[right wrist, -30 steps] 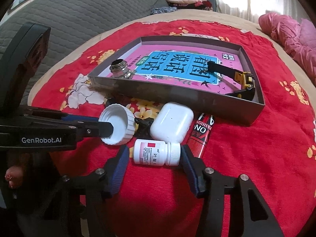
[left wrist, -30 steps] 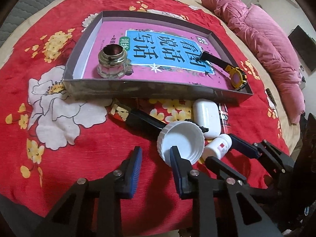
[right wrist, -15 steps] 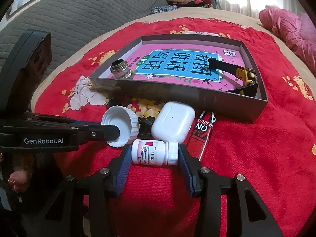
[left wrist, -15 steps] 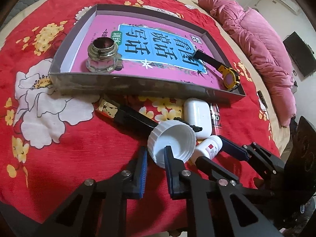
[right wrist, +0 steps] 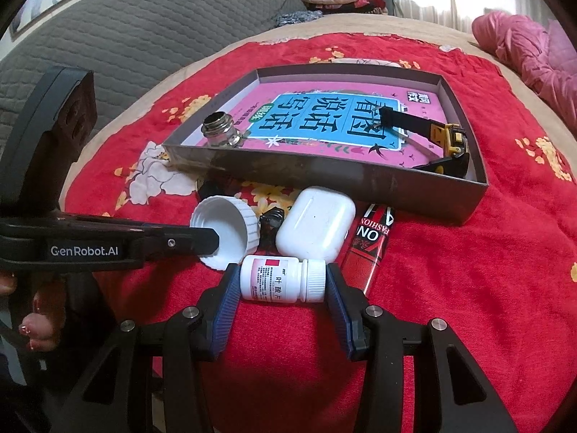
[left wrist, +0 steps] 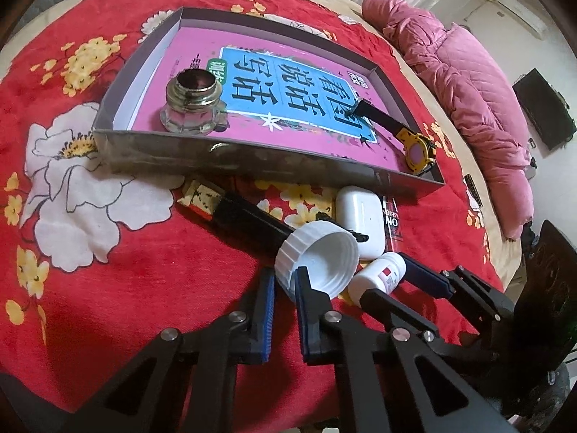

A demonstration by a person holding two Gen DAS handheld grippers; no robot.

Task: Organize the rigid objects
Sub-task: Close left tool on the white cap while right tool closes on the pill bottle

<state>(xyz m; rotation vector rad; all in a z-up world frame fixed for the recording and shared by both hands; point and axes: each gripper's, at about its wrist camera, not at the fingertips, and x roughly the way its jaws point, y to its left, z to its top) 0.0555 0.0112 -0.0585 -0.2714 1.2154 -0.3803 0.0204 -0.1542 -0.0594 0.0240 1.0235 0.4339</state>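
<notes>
Red blanket: box [right wrist: 360, 175] holds two things, left tongs [left wrist: 285, 283] pinch cap [left wrist: 317, 252], right tongs [right wrist: 283, 279] clamp pill bottle [right wrist: 281, 278], several remain.

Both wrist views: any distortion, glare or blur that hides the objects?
Left wrist view: strong fisheye bending of the tray, bright window glare at top, objects sharp. Right wrist view: same bending, dark corners, pill bottle label readable.

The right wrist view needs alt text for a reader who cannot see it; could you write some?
The right gripper clamps a small white pill bottle lying on a red floral cloth, while the left gripper pinches a white ribbed cap's rim. Behind lies a shallow grey tray.
</notes>
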